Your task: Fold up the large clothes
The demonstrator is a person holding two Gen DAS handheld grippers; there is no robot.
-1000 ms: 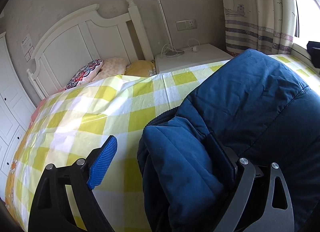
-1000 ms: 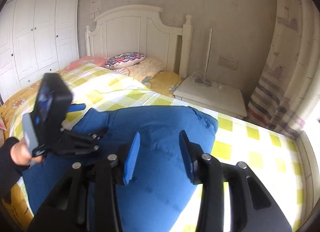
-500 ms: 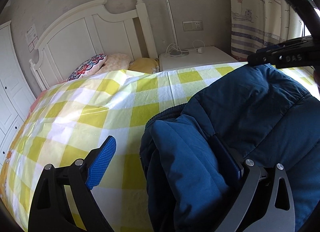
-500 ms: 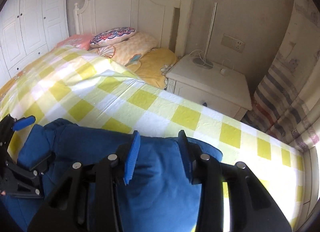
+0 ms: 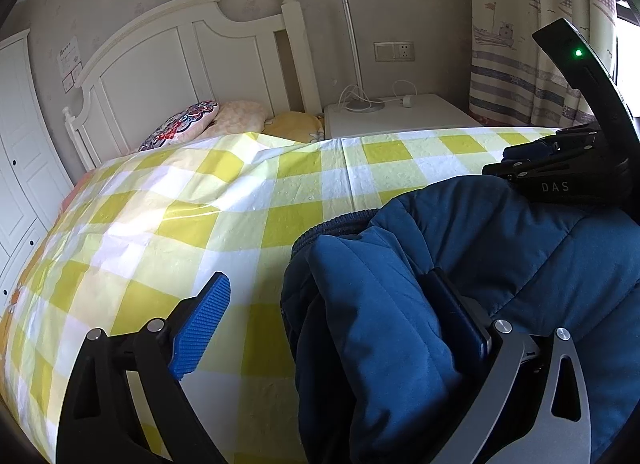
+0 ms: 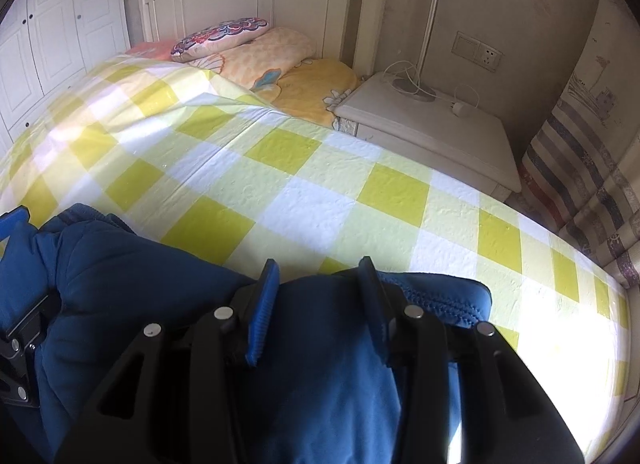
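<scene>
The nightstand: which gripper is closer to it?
Right. The right gripper sits at the jacket edge on the nightstand side; the left gripper is at the jacket's far side.

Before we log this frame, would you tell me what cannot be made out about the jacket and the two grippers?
- Left wrist view: the left gripper has one finger buried in the blue jacket, so its pad is hidden.
- Right wrist view: whether the right gripper pinches fabric; the jacket fills the gap.
- Both views: the jacket's lower part is cut off by the frame edge and gripper bodies.
- Left wrist view: the wall notice is too small to read.
</scene>
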